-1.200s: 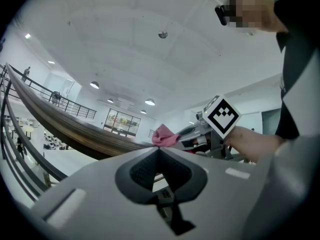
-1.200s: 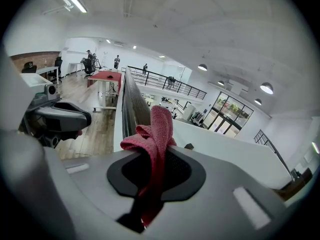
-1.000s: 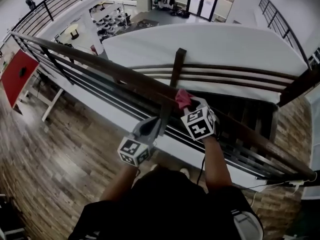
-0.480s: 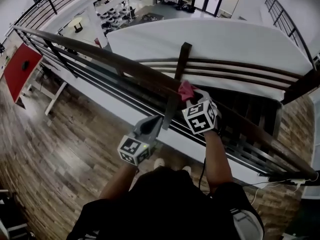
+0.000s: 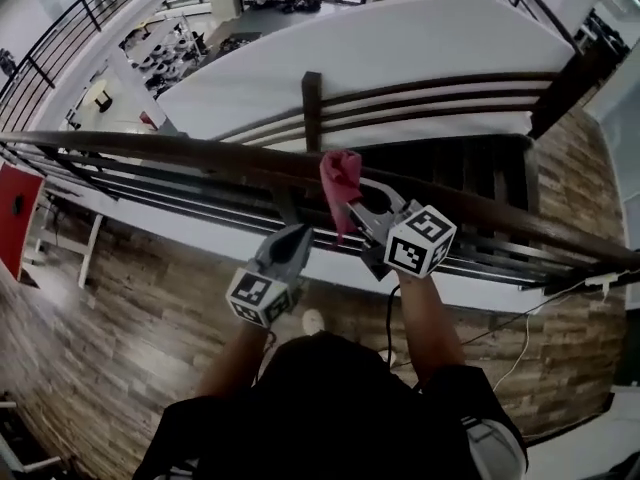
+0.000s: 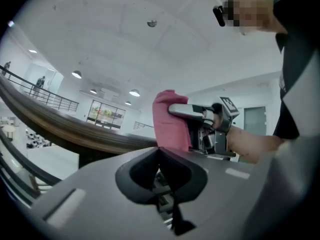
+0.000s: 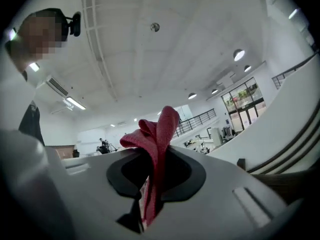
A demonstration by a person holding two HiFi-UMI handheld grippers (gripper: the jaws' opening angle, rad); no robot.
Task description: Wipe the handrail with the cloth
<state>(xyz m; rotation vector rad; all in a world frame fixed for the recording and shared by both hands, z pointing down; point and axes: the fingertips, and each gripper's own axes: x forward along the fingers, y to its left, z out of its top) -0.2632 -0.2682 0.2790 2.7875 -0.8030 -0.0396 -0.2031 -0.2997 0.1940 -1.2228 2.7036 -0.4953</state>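
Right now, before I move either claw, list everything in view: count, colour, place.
handrail: one, dark brown, running across the view in front of the person
cloth: one, pink-red, bunched at the handrail, held in the right claw
rail bars: several, dark, below the handrail
far railing: one, dark brown, with an upright post, beyond the gap
floor: brown wood-look, under the person
red panel: one, at the left edge
left claw: grey, shut and empty, just below the handrail
right claw: grey, shut on the cloth
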